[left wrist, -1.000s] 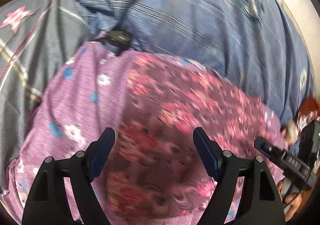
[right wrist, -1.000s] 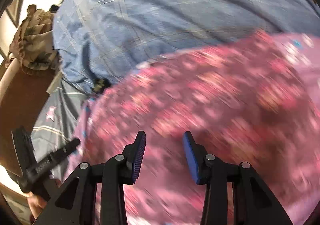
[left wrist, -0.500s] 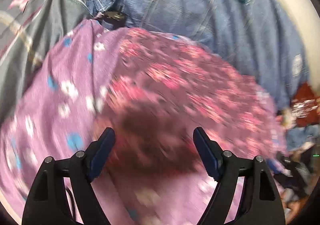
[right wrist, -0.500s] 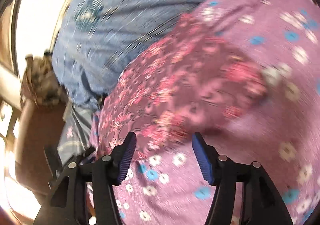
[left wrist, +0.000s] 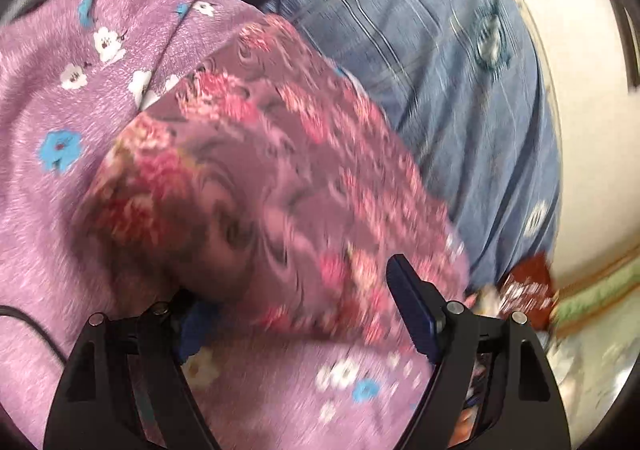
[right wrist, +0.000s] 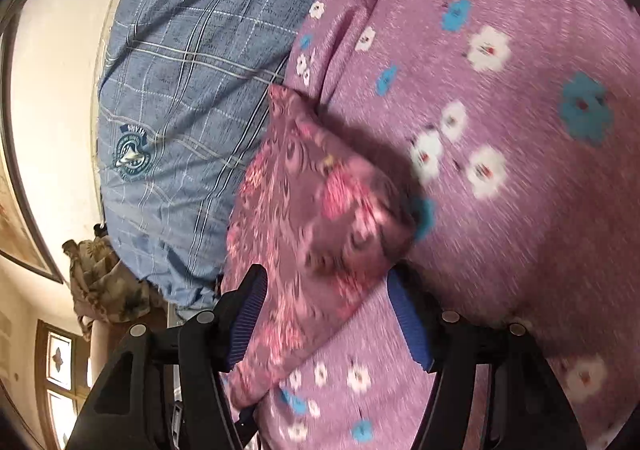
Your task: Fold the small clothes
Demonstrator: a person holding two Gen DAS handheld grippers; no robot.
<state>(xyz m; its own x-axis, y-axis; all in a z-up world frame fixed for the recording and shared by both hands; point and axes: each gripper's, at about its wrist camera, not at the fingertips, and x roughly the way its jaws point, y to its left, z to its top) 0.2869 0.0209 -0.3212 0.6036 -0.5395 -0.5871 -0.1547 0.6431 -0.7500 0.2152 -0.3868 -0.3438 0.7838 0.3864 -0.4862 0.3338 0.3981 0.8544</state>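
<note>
RISK: dark-pink rose-print cloth (right wrist: 320,218) unfolding | CAUSE: unclamped, motion blur | left gripper (left wrist: 304,314) spread wide, holding nothing | right gripper (right wrist: 332,314) likewise | lying on purple flowered sheet (right wrist: 500,130)

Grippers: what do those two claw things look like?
The left gripper and the right gripper both have black plastic arms with triangular cutouts and silver screws, tipped with ribbed blue pads. A thin black cable runs beside the left one.
</note>
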